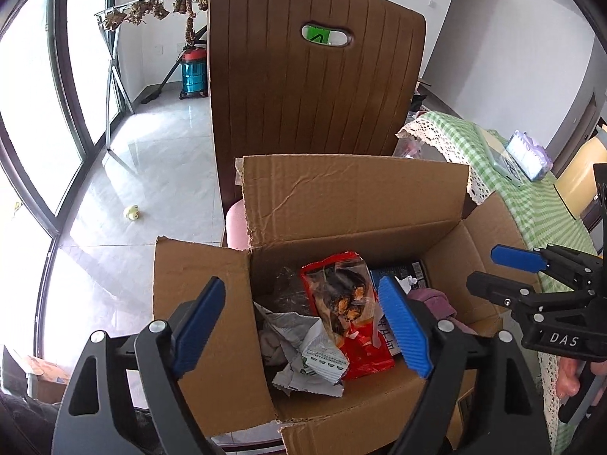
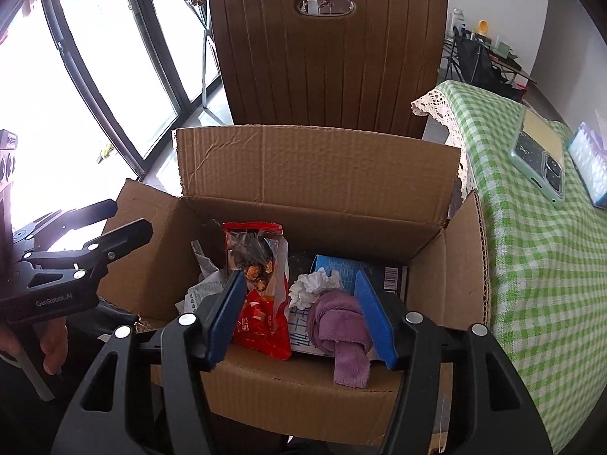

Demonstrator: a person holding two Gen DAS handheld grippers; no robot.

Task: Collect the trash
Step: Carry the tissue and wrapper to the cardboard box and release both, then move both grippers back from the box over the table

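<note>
An open cardboard box (image 1: pixel 353 197) (image 2: pixel 318 163) stands on a chair seat. It holds a red snack bag (image 1: pixel 349 314) (image 2: pixel 258 288), a crumpled white wrapper (image 1: pixel 307 352), a white paper ball (image 2: pixel 313 286), a purple cloth (image 2: pixel 341 326) and a blue carton (image 2: pixel 334 265). My left gripper (image 1: pixel 303 326) is open and empty above the box's near edge. My right gripper (image 2: pixel 303 318) is open and empty above the box, with its fingers on either side of the red bag and the purple cloth. Each gripper shows in the other's view: the right (image 1: pixel 531 276), the left (image 2: pixel 110 227).
A brown chair back (image 1: pixel 315 87) (image 2: pixel 326 49) rises behind the box. A table with a green checked cloth (image 2: pixel 538 250) (image 1: pixel 531 204) is at the right, holding a phone (image 2: pixel 538 159) and a tissue pack (image 2: pixel 592 163). Glass doors and tiled floor are at the left.
</note>
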